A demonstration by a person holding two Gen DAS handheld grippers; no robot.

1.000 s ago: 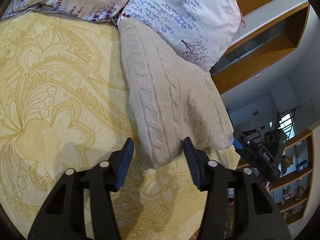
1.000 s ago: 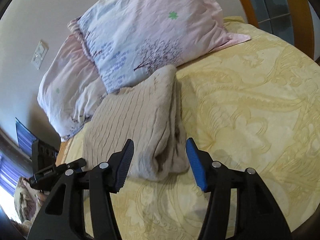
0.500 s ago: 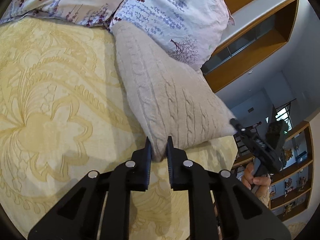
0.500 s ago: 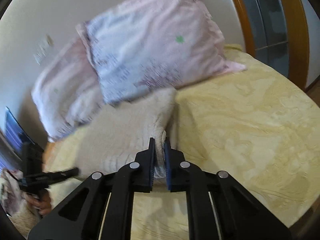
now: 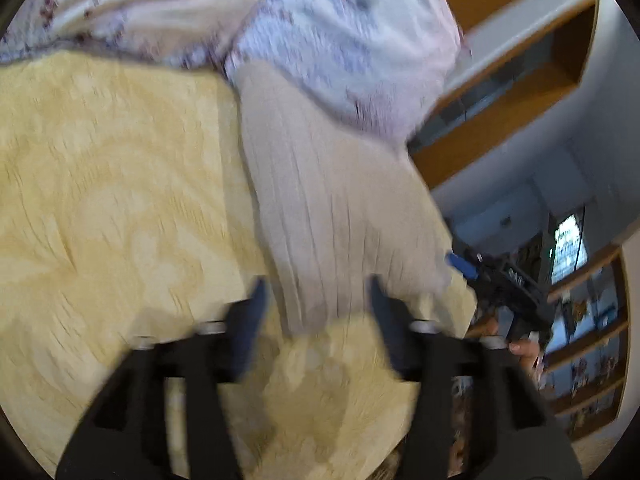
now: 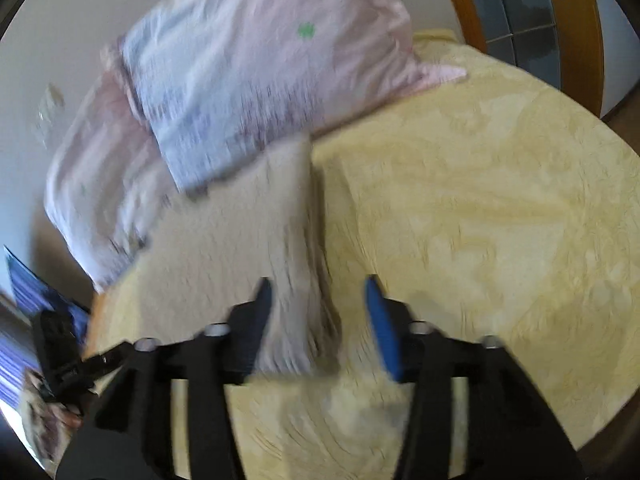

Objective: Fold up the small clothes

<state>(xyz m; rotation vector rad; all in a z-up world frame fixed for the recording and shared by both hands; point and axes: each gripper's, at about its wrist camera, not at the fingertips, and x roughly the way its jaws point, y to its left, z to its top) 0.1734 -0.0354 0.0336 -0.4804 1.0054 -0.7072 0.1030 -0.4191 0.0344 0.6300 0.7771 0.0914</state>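
A folded beige cable-knit sweater (image 5: 336, 208) lies on the yellow patterned bedspread (image 5: 112, 208), its far end against the pillows. My left gripper (image 5: 318, 300) is open, its jaws on either side of the sweater's near corner. In the right wrist view the same sweater (image 6: 240, 248) shows from its other side. My right gripper (image 6: 318, 312) is open with its jaws around the sweater's near folded edge. The right gripper also shows in the left wrist view (image 5: 464, 266) at the sweater's right edge. Both views are motion-blurred.
Two floral pillows (image 6: 256, 64) lean at the head of the bed, just behind the sweater. A wooden window frame (image 6: 588, 24) stands past the bed's far right. Wooden shelves (image 5: 588, 320) are off the bed's edge in the left wrist view.
Both grippers were shut on the sweater's near edge half a second ago and are now open again. The sweater lies flat on the bed. Both cameras are moving.
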